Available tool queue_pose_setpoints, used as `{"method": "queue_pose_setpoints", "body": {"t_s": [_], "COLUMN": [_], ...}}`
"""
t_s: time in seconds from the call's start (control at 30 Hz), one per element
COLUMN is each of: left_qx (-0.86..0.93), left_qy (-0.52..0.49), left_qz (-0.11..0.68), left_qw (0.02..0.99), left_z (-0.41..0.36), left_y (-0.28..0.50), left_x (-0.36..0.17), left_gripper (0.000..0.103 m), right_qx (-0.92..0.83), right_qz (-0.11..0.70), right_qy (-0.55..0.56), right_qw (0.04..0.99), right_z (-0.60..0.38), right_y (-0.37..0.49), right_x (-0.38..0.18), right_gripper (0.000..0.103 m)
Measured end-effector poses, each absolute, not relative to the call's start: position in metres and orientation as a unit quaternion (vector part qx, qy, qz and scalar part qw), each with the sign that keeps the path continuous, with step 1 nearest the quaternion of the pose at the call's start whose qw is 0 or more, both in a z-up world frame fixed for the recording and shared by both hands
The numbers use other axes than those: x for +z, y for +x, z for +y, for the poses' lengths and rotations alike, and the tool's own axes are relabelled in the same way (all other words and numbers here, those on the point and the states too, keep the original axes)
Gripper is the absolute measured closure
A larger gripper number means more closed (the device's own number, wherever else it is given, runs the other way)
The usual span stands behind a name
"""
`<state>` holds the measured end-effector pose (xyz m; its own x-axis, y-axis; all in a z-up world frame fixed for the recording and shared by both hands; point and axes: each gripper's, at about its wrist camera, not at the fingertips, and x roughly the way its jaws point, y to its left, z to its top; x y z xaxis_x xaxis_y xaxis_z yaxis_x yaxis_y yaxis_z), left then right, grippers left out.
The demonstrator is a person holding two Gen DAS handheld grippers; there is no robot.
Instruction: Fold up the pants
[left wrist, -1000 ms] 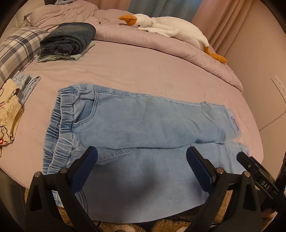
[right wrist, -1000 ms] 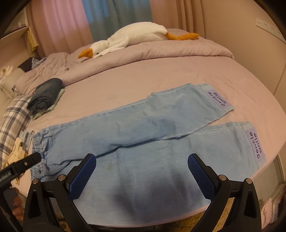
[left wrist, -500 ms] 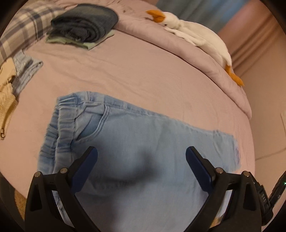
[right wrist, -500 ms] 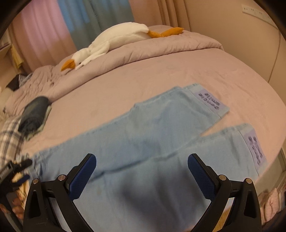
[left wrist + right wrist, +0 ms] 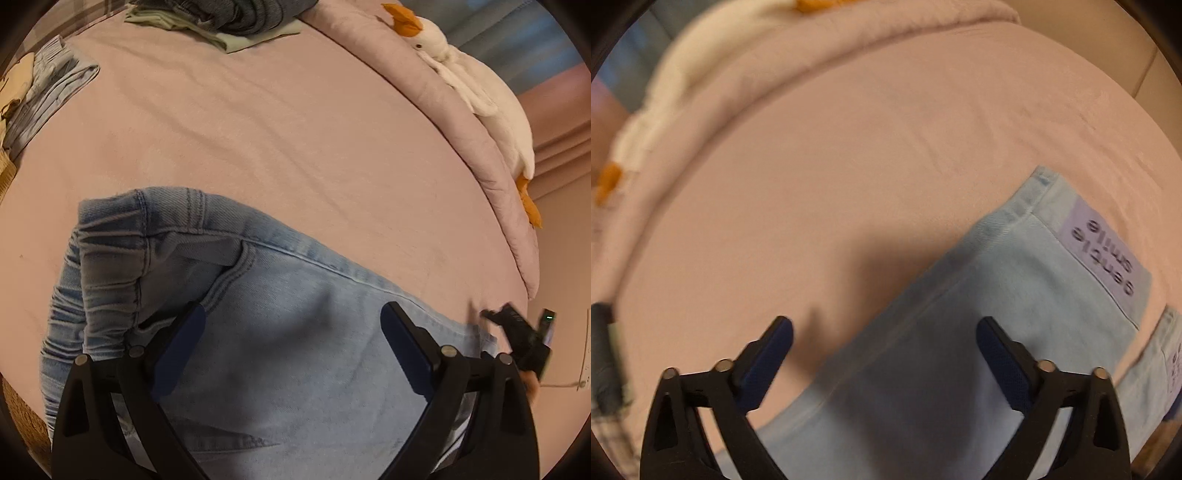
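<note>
Pants (image 5: 314, 354) lay flat, unfolded; I hovered left gripper (image 5: 291, 328) and right gripper (image 5: 884, 341), both wide, empty, right's jaws just narrowing

Bed (image 5: 295, 122): pink sheet, bare across the middle.
Quilt (image 5: 424, 85): bunched along the far edge.
Goose (image 5: 476, 88): white plush, orange beak, lying on the quilt.
Folded clothes (image 5: 243, 18): dark stack, far corner.
Small garments (image 5: 44, 92): left edge.
</note>
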<state>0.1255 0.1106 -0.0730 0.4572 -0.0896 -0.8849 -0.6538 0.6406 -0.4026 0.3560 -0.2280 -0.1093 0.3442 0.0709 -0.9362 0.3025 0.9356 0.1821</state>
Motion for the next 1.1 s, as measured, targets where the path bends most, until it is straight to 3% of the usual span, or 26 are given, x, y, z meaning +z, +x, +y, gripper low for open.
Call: {"method": "queue_pose_setpoints", "body": {"t_s": [0.07,0.13,0.17,0.2,0.27,0.5,0.63,0.77,0.87,0.93,1.0,1.1], "left_qx": [0.181,0.176,0.172,0.167,0.158,0.130,0.118,0.118,0.121,0.128,0.117,0.076], "left_qy": [-0.387,-0.391,-0.393,-0.394,-0.394,-0.414,-0.422,-0.420,-0.426,-0.423,-0.431,-0.462], "left_qz": [0.486,0.486,0.486,0.487,0.485,0.481,0.483,0.509,0.528,0.535,0.533,0.499], "left_qw": [0.762,0.761,0.761,0.762,0.765,0.761,0.758,0.742,0.724,0.720,0.719,0.730], "left_z": [0.113,0.113,0.112,0.111,0.108,0.097,0.089,0.085,0.084,0.085,0.088,0.094], "left_y": [0.126,0.127,0.128,0.128,0.129,0.134,0.143,0.154,0.158,0.159,0.154,0.121], "left_x": [-0.073,-0.074,-0.074,-0.072,-0.071,-0.064,-0.063,-0.075,-0.091,-0.101,-0.106,-0.090], "left_gripper": [0.008,0.008,0.008,0.008,0.008,0.008,0.008,0.009,0.034,0.066,0.085,0.087], "right_qx": [-0.097,-0.116,-0.120,-0.120,-0.067,0.052,0.068,0.047,0.055,0.062,0.070,0.069], "right_qz": [0.562,0.535,0.523,0.519,0.503,0.369,0.341,0.371,0.381,0.383,0.381,0.375], "right_qy": [0.146,0.112,0.110,0.114,0.179,0.280,0.291,0.290,0.304,0.310,0.311,0.297], "right_qw": [0.809,0.829,0.837,0.839,0.843,0.885,0.891,0.881,0.872,0.868,0.868,0.875], "right_z": [-0.227,-0.222,-0.224,-0.228,-0.248,-0.302,-0.329,-0.347,-0.354,-0.360,-0.361,-0.359], "right_y": [0.359,0.351,0.346,0.341,0.323,0.186,0.123,0.086,0.084,0.085,0.089,0.093], "right_x": [-0.122,-0.118,-0.115,-0.113,-0.101,-0.028,-0.036,-0.069,-0.071,-0.073,-0.073,-0.065], "right_gripper": [0.017,0.044,0.068,0.085,0.102,0.102,0.102,0.102,0.102,0.102,0.102,0.102]}}
